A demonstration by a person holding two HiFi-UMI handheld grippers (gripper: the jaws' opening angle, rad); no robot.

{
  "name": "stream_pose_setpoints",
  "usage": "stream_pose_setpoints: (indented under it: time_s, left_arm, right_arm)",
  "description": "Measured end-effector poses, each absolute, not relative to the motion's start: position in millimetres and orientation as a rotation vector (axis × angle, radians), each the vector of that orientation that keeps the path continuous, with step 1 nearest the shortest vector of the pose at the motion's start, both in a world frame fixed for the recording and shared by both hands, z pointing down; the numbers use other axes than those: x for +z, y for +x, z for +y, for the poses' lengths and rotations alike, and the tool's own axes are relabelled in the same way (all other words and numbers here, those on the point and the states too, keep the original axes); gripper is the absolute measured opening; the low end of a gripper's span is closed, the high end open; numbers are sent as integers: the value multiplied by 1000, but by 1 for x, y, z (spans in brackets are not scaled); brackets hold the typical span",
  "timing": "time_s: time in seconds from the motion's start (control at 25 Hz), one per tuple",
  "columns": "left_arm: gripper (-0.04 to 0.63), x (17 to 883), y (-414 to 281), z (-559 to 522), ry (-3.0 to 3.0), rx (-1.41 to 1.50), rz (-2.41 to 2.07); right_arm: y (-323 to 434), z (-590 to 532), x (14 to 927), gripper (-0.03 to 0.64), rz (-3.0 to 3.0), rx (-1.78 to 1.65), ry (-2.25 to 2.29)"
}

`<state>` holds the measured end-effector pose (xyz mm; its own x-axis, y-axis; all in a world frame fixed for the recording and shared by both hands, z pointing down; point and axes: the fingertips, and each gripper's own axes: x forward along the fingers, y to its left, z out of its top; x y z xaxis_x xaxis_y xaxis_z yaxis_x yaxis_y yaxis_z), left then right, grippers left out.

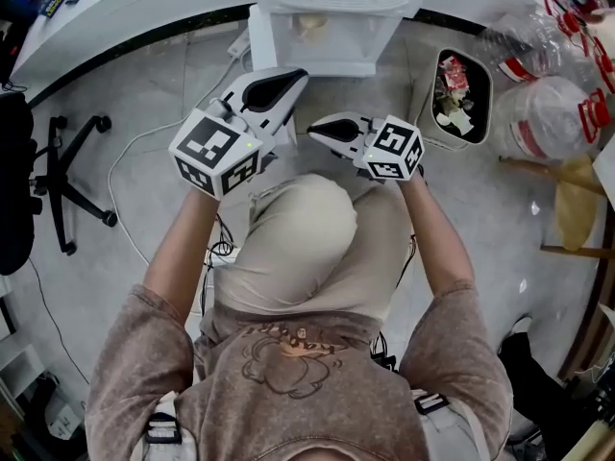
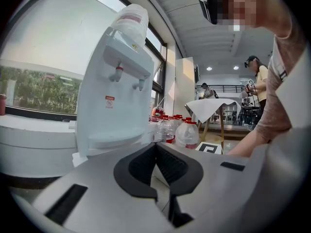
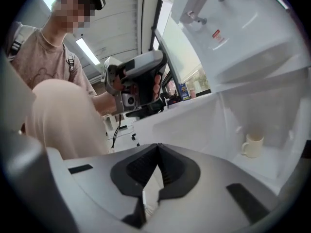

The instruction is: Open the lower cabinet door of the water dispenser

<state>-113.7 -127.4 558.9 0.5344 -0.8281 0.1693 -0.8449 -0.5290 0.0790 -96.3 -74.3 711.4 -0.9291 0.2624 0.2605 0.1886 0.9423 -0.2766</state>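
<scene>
I am holding both claws up in front of the water dispenser [image 1: 332, 8], which is sitting at the top centre of the head view. Its lower cabinet [image 1: 327, 41] is already standing open. The cabinet door [image 1: 261, 38] is swung out at the left edge of the opening, and in the right gripper view I am seeing what looks like its white inner face [image 3: 184, 125] across the middle of the frame. A pale mug [image 3: 251, 144] is sitting inside the compartment at the right of that view.

The left gripper [image 1: 293, 77] is hanging just left of centre in the head view, below the door's edge and apart from it. In its own view the jaw tips [image 2: 155, 147] are meeting, with nothing between them. The right gripper [image 1: 315, 131] is sitting just beside it at centre. Its pads [image 3: 156, 149] are also pressed together and gripping nothing.

A trash bin [image 1: 461, 94] is standing to the right of the dispenser. Water bottles [image 1: 548, 123] are lying at the upper right. An office chair [image 1: 58, 171] is showing at the left edge.
</scene>
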Motion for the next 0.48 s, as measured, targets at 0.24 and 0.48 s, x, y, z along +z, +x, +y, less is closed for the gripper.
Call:
stream_pose_setpoints:
  time_s: [0.24, 0.48]
  left_arm:
    - [17, 514, -79, -150, 2747, 235, -1330]
    - [17, 411, -56, -161, 2800, 252, -1166]
  right_arm:
    - [-65, -136, 637, 6, -2920, 388, 40]
    - [-30, -162, 508, 6, -3023, 484, 361]
